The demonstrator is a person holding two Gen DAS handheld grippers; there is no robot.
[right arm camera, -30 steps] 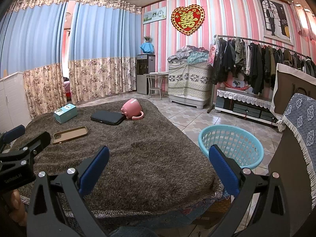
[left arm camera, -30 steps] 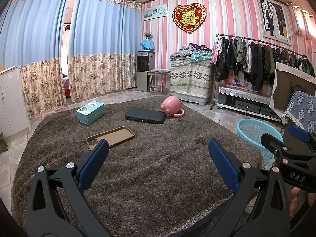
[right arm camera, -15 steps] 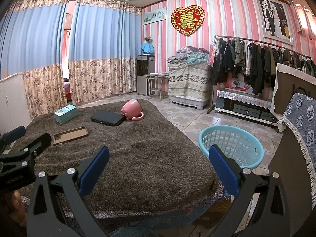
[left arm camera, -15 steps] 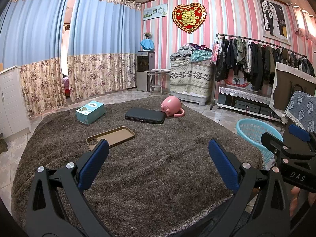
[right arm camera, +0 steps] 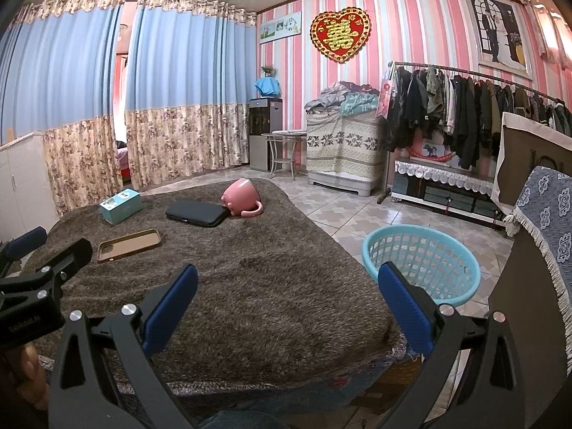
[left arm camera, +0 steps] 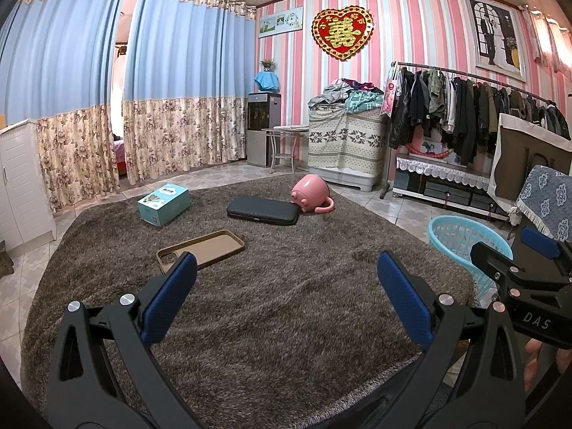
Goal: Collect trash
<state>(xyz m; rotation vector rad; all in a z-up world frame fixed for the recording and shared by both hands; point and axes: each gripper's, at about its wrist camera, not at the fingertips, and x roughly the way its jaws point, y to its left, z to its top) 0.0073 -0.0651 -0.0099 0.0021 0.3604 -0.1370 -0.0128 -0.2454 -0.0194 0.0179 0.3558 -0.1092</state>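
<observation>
Nothing has shifted since a second ago. My left gripper (left arm camera: pixel 286 295) and right gripper (right arm camera: pixel 287 295) hover spread and empty over the brown rug (left arm camera: pixel 286 321). Beyond lie the phone case (left arm camera: pixel 202 248), black pouch (left arm camera: pixel 263 211), teal box (left arm camera: pixel 164 203) and tipped pink mug (left arm camera: pixel 310 193); the blue basket (right arm camera: pixel 422 262) stands on the floor right.

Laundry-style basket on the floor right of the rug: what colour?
Light blue plastic lattice basket, empty as far as visible; clearest in the right wrist view.
</observation>
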